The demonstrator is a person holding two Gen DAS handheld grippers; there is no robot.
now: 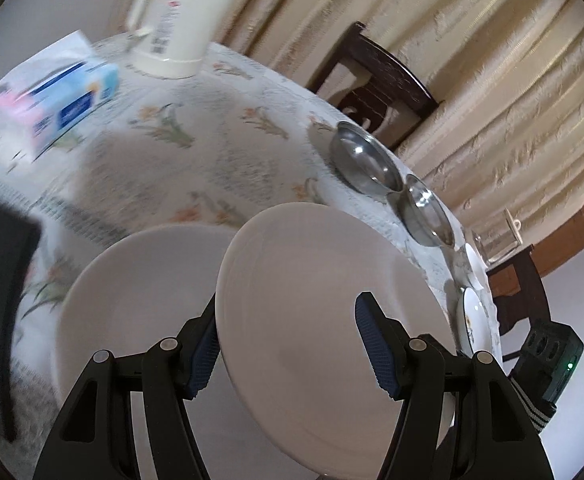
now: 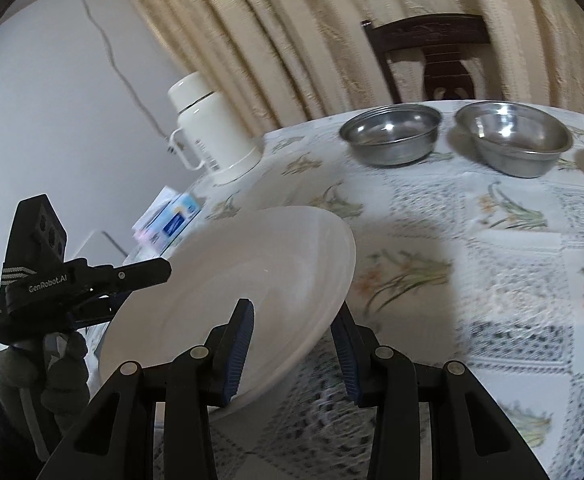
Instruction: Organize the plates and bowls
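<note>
Cream curtains hung behind the flowery bench (image 2: pixel 432 240), where both tongs — left (image 1: pixel 288 344) and right (image 2: pixel 292 348) — each pinched a tilted white plate (image 1: pixel 324 304) above it, probably for stacking — next, lower one gently onto the other.

White plate (image 1: pixel 324 304) is gleaming, silver bowls (image 2: pixel 390 134) are shining, and the tablecloth (image 2: pixel 432 240) is showing orange flowers on white lace.
</note>
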